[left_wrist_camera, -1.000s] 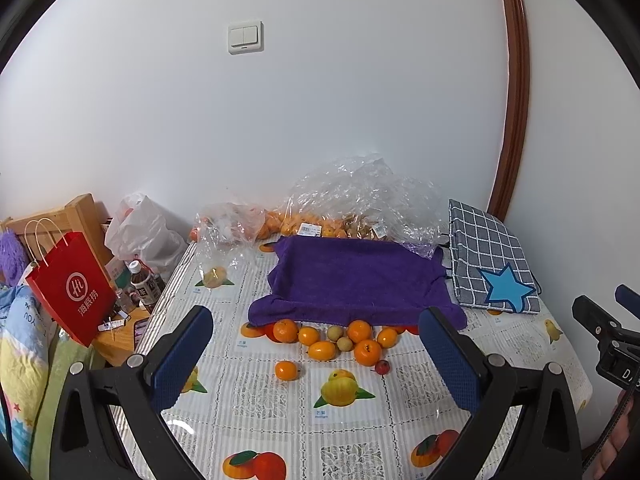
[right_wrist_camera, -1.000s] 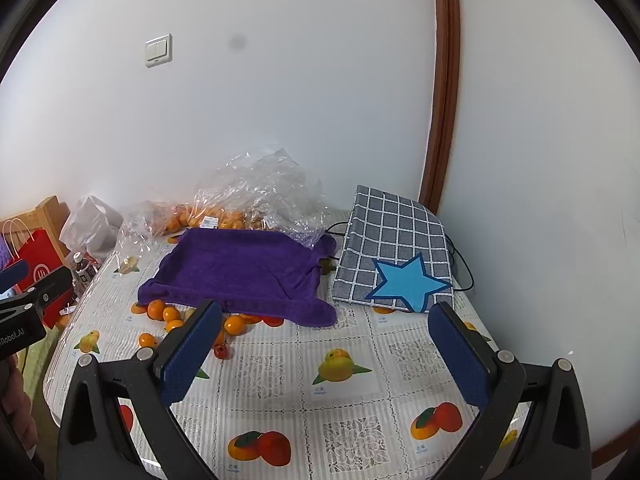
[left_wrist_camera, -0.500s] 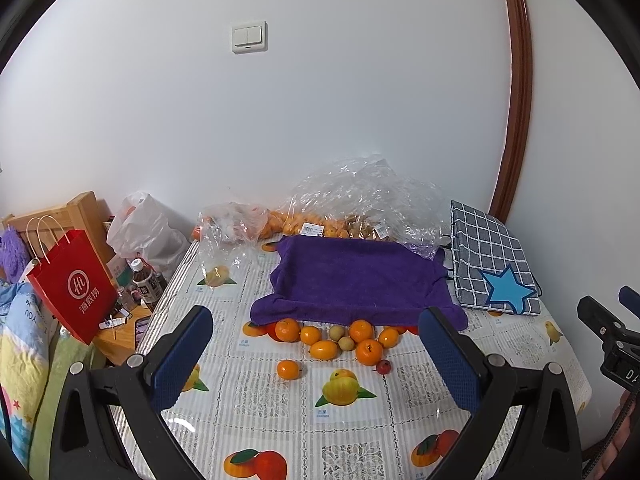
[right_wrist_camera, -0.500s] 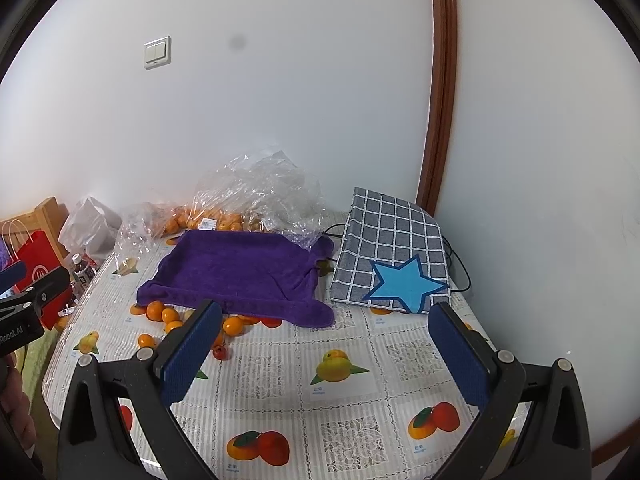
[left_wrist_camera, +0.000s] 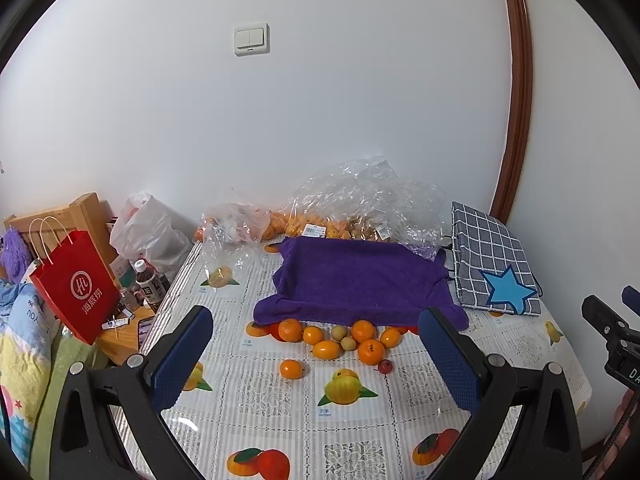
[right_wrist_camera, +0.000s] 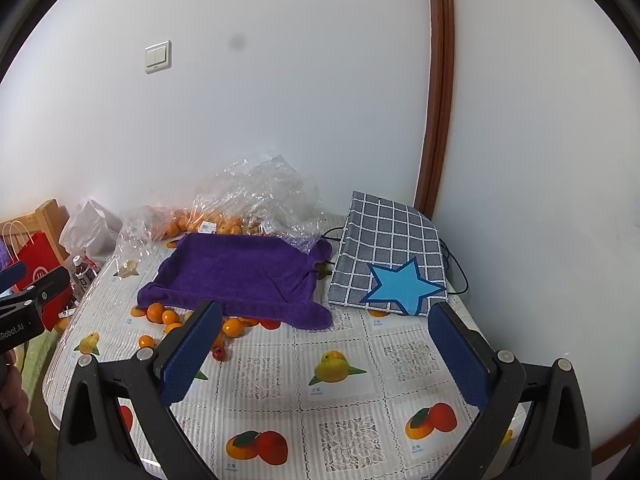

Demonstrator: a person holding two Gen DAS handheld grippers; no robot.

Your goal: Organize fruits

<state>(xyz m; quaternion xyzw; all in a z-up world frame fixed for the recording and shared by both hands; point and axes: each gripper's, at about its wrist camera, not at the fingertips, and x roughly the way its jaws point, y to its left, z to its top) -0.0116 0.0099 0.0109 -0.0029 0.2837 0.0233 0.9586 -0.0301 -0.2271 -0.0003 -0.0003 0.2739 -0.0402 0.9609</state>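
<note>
Both tongs, left gripper point(left_wrist_camera: 316, 354) & right gripper point(right_wrist_camera: 326, 350), spread wide w/ nothing held, above table. Oranges point(left_wrist_camera: 362, 342) loose just beside purple towel point(left_wrist_camera: 360, 280) front edge; approach low, take outermost first.

- A plain white wall point(left_wrist_camera: 320, 120) carries a double light switch point(left_wrist_camera: 251, 39).
- Brown curved trim point(right_wrist_camera: 438, 100) runs up the corner.
- A fruit-print tablecloth point(right_wrist_camera: 340, 432) covers the table.
- Wooden furniture point(left_wrist_camera: 86, 210) stands left.

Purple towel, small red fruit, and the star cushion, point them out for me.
purple towel point(left_wrist_camera: 356, 276): left wrist view, middle of its flat top.
small red fruit point(left_wrist_camera: 385, 367): left wrist view, centre of its skin.
checked cushion with blue star point(right_wrist_camera: 386, 240): right wrist view, checked fabric above the star.
</note>
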